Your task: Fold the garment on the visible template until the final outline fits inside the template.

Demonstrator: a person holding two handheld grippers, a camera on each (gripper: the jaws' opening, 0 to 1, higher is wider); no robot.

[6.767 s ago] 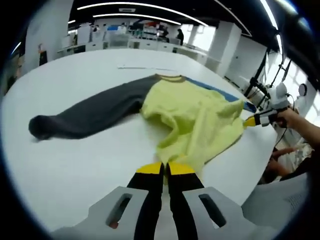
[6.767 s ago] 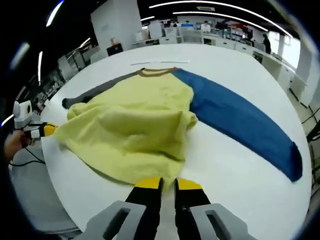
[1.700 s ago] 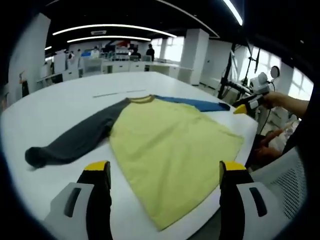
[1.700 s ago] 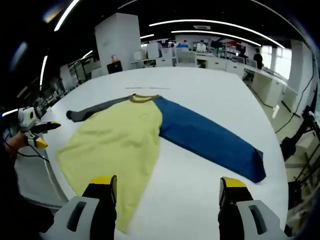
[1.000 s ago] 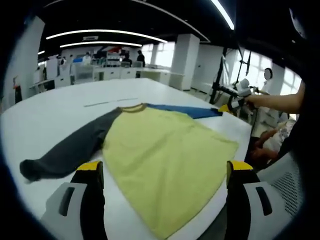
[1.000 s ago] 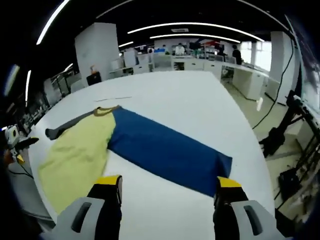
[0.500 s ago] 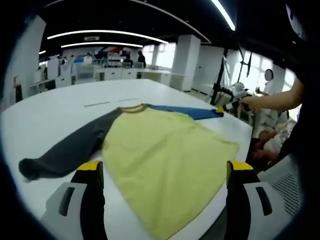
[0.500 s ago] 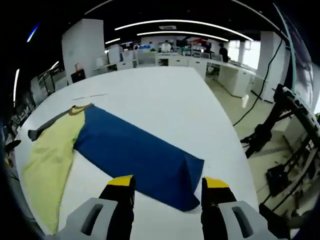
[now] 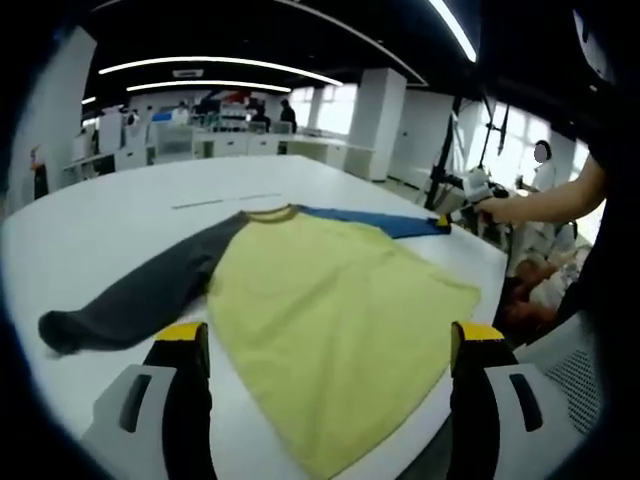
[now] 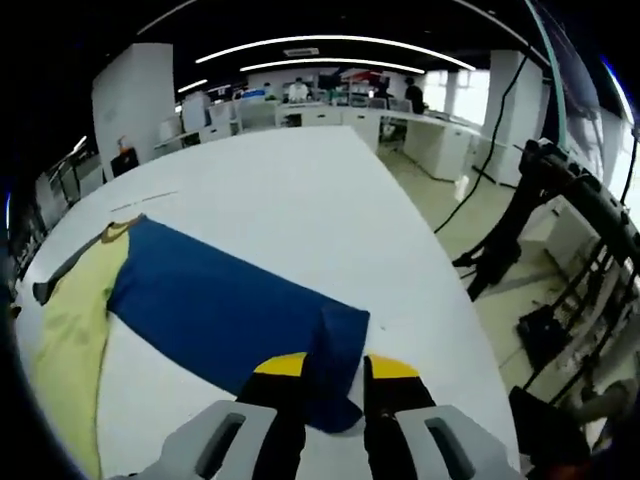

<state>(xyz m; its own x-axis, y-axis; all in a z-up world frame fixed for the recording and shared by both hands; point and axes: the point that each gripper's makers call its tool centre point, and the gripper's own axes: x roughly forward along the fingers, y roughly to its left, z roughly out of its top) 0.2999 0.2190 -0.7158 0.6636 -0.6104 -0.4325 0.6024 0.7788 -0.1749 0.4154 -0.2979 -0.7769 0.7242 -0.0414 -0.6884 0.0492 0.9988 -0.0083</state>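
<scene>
Views face opposite ends; both share garment point(image 9: 330, 300) point(image 10: 215, 310).

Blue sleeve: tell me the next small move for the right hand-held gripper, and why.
Probably lift the cuff and carry the blue sleeve across onto the yellow body. The right hand-held gripper looks closed on the sleeve's end, which has bunched up between its jaws, while the sleeve lies stretched out away from the body. The left hand-held gripper hangs open over the hem.

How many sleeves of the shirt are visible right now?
2: the grey sleeve lies flat toward the left gripper's side of the white table; the blue sleeve stretches the other way, its cuff between the right gripper jaws.
</scene>
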